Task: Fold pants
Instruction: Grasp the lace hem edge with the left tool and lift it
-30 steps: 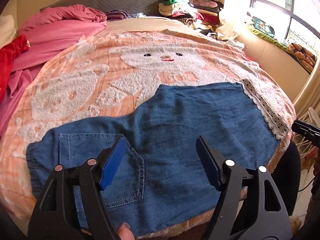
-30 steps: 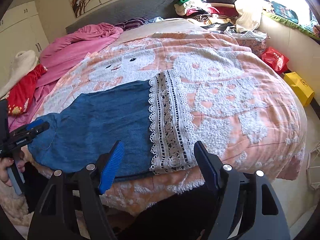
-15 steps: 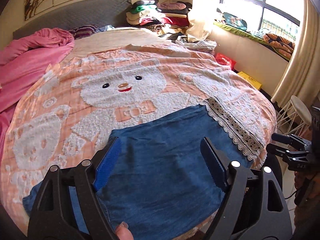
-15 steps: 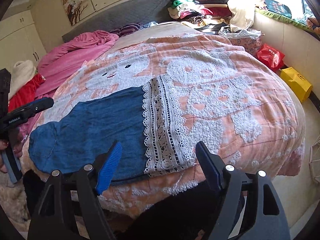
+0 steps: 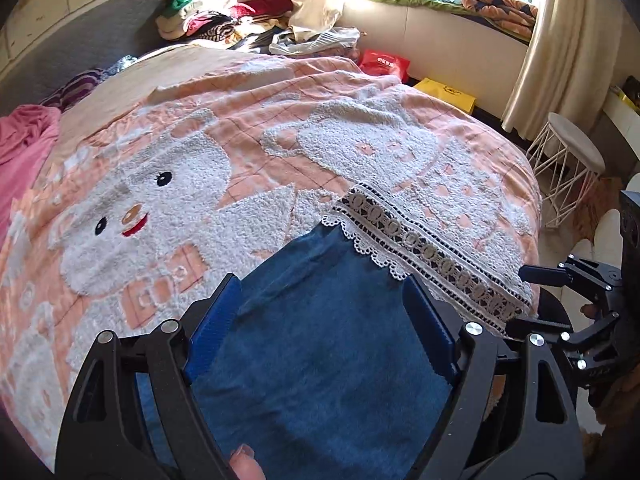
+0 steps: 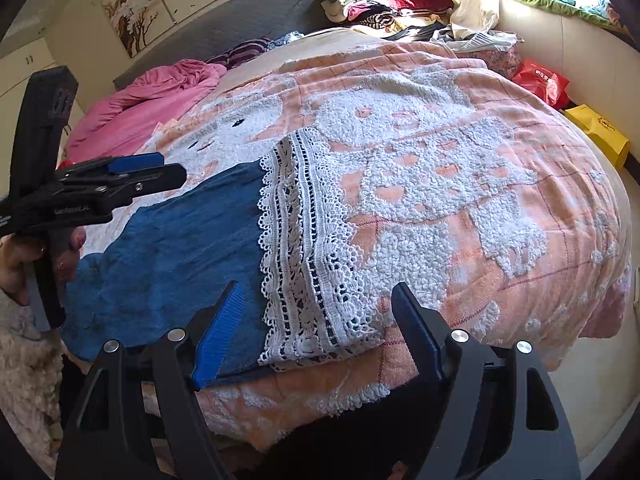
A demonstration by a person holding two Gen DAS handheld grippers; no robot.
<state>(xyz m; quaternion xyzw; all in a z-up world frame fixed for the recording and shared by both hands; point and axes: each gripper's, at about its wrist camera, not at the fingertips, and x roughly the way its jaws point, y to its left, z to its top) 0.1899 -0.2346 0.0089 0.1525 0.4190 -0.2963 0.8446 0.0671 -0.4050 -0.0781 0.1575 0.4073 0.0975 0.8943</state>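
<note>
Blue denim pants [image 5: 320, 344] with a white lace hem [image 5: 432, 256] lie flat on the peach bear-pattern blanket [image 5: 180, 184] near the bed's front edge. My left gripper [image 5: 320, 308] is open and empty, hovering over the denim just short of the lace. My right gripper [image 6: 316, 320] is open and empty, low at the bed's edge, with the lace hem [image 6: 308, 264] between its fingers' line of sight. Each gripper shows in the other's view: the right one [image 5: 568, 280] at the far right, the left one [image 6: 120, 176] at the left.
Pink bedding [image 6: 160, 96] lies bunched at the back left. A pile of clothes [image 6: 380, 4] sits by the headboard. A red bag [image 6: 544, 80] and a yellow bag [image 6: 600, 132] lie on the floor at right. A white wire stool [image 5: 568, 160] stands by the curtain.
My left gripper has swung right along the pants, from the pocket end toward the lace hem. My right gripper has stayed near the bed's edge, shifting only slightly.
</note>
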